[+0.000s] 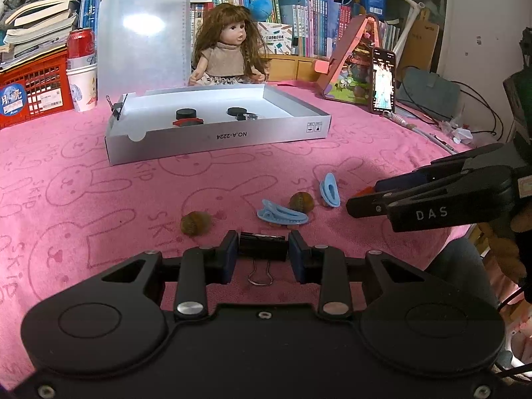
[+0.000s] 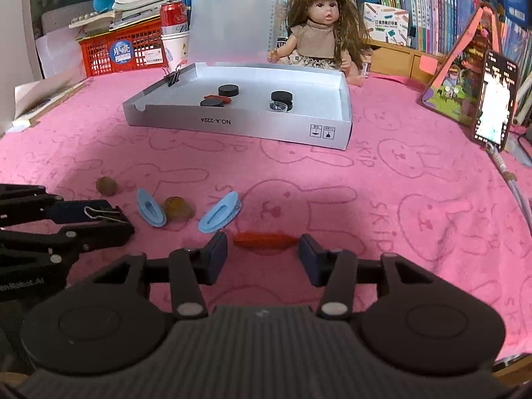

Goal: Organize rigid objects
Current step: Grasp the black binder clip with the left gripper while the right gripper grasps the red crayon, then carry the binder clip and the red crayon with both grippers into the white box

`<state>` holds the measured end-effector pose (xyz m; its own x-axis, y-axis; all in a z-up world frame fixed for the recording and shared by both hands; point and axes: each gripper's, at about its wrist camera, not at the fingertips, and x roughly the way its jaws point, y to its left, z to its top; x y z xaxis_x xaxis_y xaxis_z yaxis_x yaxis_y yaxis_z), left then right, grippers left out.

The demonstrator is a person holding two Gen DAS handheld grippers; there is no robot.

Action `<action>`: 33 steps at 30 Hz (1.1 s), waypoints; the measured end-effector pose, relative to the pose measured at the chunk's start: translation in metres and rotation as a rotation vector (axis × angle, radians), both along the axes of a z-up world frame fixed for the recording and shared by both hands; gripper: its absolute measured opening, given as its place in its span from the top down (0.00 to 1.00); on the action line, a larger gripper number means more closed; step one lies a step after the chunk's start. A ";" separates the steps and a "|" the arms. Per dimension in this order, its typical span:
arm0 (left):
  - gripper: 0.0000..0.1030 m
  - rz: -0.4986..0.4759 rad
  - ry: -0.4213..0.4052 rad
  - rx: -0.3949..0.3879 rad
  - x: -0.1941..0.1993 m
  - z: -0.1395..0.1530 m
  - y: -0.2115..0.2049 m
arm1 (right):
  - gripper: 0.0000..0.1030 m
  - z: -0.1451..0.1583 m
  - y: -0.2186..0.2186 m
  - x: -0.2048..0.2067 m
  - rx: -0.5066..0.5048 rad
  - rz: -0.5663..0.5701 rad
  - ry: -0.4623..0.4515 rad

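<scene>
- A pink cloth (image 2: 382,199) with a soft towel nap covers the table, printed with outlined rabbits and the word SKIP
- A shallow grey cardboard box (image 1: 232,138) sits open at the far middle of the cloth, its inside white and smooth; it holds flat black discs (image 2: 228,90), a red piece (image 1: 187,121) under one of them, a small clear round lid (image 2: 278,106), and a black binder clip (image 2: 173,76) pinched onto its left rim
- A doll (image 2: 324,23) with long brown hair and a beige top sits behind the box, before a wall of books
- The left gripper (image 1: 263,249), matte black plastic with blue pads, is closed on a black binder clip (image 1: 263,246), its wire loop handle pointing back toward the camera, low over the cloth at the near edge
- The right gripper (image 2: 263,249) stands spread wide, its blue pads either side of a flat red-orange piece (image 2: 266,240) lying on the cloth; whether the pads touch it I cannot tell
- Two pale blue plastic hair clips (image 2: 219,212) (image 2: 151,207), smooth and oval, lie on the cloth between the grippers
- Two brown rough-skinned nuts (image 2: 178,208) (image 2: 106,186), roundish and ridged, lie among them, one touching the left blue clip
</scene>
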<state>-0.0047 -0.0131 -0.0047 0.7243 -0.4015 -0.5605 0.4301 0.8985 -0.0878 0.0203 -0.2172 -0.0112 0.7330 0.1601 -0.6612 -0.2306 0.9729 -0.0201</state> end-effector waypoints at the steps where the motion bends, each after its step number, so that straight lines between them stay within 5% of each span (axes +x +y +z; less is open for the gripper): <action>1: 0.70 -0.001 0.000 0.001 0.000 0.000 0.000 | 0.53 0.000 0.000 0.000 -0.006 0.003 -0.004; 33: 0.70 0.063 -0.046 -0.048 0.034 0.038 0.003 | 0.54 0.026 -0.018 0.032 0.048 -0.048 -0.041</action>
